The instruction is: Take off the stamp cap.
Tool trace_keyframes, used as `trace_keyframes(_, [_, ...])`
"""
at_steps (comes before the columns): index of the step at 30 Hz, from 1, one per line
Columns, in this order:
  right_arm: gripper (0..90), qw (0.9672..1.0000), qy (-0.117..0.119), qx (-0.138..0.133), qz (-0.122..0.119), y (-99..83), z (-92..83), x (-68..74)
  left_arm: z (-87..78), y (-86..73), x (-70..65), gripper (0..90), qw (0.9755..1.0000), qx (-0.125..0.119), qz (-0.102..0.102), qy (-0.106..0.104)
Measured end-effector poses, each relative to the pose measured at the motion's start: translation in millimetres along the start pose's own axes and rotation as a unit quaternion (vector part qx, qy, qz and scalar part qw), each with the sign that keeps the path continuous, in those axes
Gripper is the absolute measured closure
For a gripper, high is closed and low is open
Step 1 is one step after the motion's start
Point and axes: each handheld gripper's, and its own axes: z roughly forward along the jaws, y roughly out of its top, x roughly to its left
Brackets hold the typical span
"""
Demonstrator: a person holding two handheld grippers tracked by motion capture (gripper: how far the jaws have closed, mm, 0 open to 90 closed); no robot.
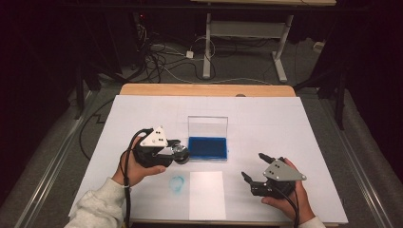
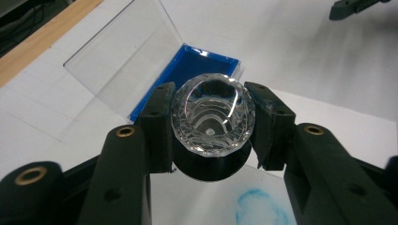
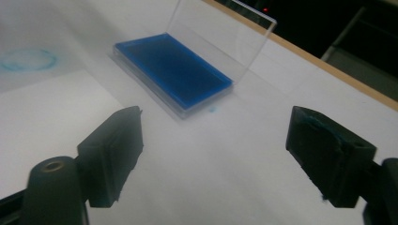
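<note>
Left gripper (image 2: 213,129) pinches a faceted crystal stamp (image 2: 213,115) at frame centre, just before the open blue ink pad (image 2: 197,63). Glassy handle looks hard, slick and chip-prone; a grip across its widest girth seems best. Right gripper (image 1: 259,167) idles, spread wide.

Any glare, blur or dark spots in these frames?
High view: the table is lit, the floor and room around it dim. Left gripper view: highlights glint in the faceted clear stamp, and the near jaws are soft. Right gripper view: the blue ink pad is fairly sharp, its clear lid faint, the near jaws blurred.
</note>
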Motion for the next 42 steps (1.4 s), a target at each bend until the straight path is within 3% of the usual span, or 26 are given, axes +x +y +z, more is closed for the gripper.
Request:
trace_keyframes(6, [16.4, 0.9994, 0.035, -0.001, -0.005, 16.2, 19.5, 6.6, 9.6, 7.7, 2.3, 54.8, 0.9997, -0.014, -0.01, -0.016])
trace_keyframes(9, [16.6, 0.9975, 0.07, -0.006, -0.003, 25.9, 34.1, 11.0, 15.0, 11.2, 2.9, 54.8, 0.9995, -0.018, -0.013, -0.023])
trace_keyframes(13, [18.9, 0.9956, 0.093, -0.008, -0.006, 38.9, 55.2, 21.6, 19.8, 15.7, 3.9, 54.9, 0.999, -0.027, -0.018, -0.03])
trace_keyframes(23, [20.6, 0.9919, 0.127, -0.008, 0.005, 56.0, 88.6, 40.2, 31.8, 25.1, -1.5, 54.8, 0.9977, -0.041, -0.022, -0.049])
trace_keyframes(29, [25.0, 0.9928, 0.119, -0.003, 0.005, 56.4, 95.0, 45.4, 37.2, 30.9, -7.9, 54.9, 0.9977, -0.04, -0.013, -0.054])
trace_keyframes(42, [37.3, 0.9924, 0.118, -0.03, 0.012, 57.5, 89.1, 42.4, 40.5, 33.1, -10.3, 54.9, 0.9971, -0.045, -0.016, -0.059])
